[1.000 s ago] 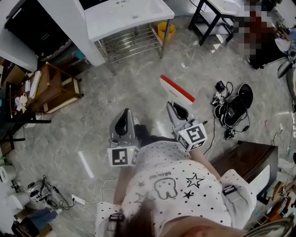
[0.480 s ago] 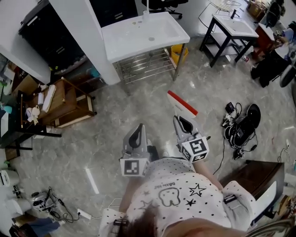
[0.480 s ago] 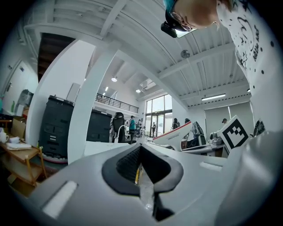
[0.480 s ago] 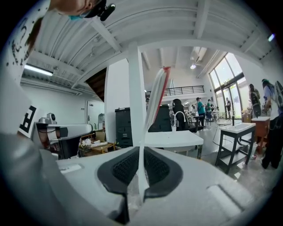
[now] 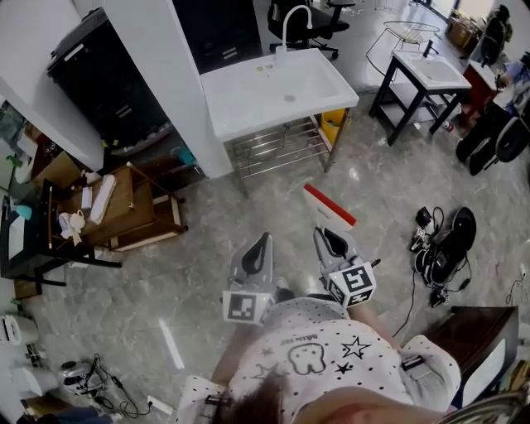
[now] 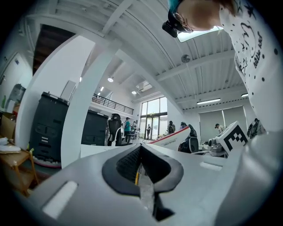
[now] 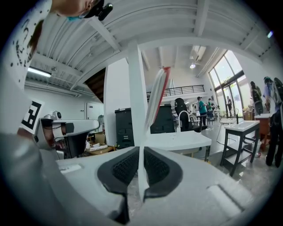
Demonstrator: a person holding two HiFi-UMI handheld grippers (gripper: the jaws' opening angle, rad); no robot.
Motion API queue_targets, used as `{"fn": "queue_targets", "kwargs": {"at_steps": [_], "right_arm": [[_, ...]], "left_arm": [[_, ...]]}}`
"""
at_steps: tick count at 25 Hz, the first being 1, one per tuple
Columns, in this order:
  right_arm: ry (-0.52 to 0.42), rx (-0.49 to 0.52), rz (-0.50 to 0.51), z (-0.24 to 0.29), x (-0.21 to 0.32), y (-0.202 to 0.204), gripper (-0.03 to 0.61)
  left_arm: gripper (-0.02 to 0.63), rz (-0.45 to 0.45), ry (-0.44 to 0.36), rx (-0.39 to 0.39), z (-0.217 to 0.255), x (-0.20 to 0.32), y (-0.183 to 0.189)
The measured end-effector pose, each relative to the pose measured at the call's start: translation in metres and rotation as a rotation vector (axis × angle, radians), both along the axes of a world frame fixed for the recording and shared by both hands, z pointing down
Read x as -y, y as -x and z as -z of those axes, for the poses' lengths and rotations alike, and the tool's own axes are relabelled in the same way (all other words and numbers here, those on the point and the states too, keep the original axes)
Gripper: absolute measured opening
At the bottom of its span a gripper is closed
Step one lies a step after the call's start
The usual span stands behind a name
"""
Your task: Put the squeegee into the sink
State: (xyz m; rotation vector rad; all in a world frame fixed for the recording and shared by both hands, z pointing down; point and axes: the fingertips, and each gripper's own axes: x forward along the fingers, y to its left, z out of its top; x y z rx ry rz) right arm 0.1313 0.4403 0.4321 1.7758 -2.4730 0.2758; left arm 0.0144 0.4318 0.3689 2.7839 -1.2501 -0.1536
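While the person stands on the grey marble floor (image 5: 207, 207) a few steps from the white sink (image 5: 248, 99), the right gripper (image 5: 325, 234) points towards it with its fingers (image 7: 124, 170) pinching the white handle of the squeegee (image 5: 329, 207). The squeegee's red-edged blade sticks out past the fingertips, in the air above the floor, well apart from the basin. In the right gripper view the squeegee (image 7: 155, 101) rises upright from between the dark ribbed pads, and the sink (image 7: 177, 140) shows behind it. The left gripper (image 5: 264, 239) is held level just beside the right one, and its fingers (image 6: 126, 163) are pressed together with nothing between them. The sink stands on a metal rack (image 5: 277, 145) with a curved faucet (image 5: 291, 18) at its far edge and a yellow bin (image 5: 334, 126) under its right corner. A black cabinet (image 5: 108, 83) stands to the left, a wooden shelf (image 5: 124, 207) in front of it, and tangled cables (image 5: 443, 244) lie on the floor to the right.
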Motion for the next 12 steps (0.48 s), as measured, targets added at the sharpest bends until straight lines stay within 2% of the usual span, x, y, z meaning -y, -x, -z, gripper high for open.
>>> {"fn": "queue_targets", "kwargs": {"at_steps": [5, 12], "right_arm": [[0.008, 0.012, -0.025, -0.005, 0.013, 0.006, 0.022], [0.032, 0.026, -0.025, -0.013, 0.028, 0.001, 0.023]], "left_arm": [[-0.005, -0.018, 0.015, 0.0, -0.005, 0.016, 0.01], [-0.003, 0.007, 0.041, -0.004, -0.012, 0.034, 0.011]]}}
